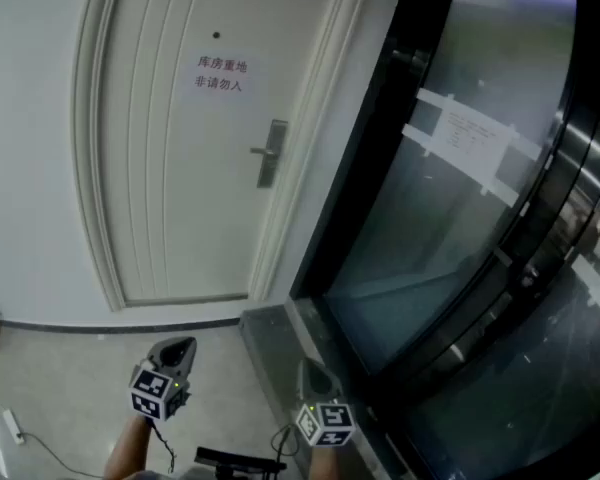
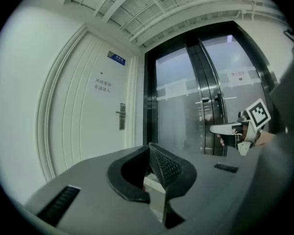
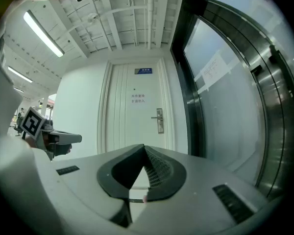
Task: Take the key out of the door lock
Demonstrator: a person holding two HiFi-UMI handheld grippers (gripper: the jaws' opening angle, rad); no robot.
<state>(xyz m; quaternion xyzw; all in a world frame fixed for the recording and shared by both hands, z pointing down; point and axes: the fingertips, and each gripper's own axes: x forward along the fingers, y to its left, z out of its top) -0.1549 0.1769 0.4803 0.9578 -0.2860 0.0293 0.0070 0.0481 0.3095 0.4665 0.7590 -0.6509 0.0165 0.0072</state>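
Left claw (image 1: 177, 349) and right claw (image 1: 313, 372) are both pinched closed with nothing between the tips. They sit side by side, well short of the door (image 1: 180, 188). Door is white and closed. Dark glass doors (image 1: 450, 208) stand just right of the door. Lock plate (image 1: 271, 154) with lever handle sits at the door's right edge. Paper notice (image 1: 221, 74) on the door, up-left of the lock plate. Key: too small to make out at the lock plate.

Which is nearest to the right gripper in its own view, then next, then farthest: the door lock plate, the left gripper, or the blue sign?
1. left gripper, close by at the left.
2. door lock plate, ahead, about mid-height.
3. blue sign, ahead and highest up.
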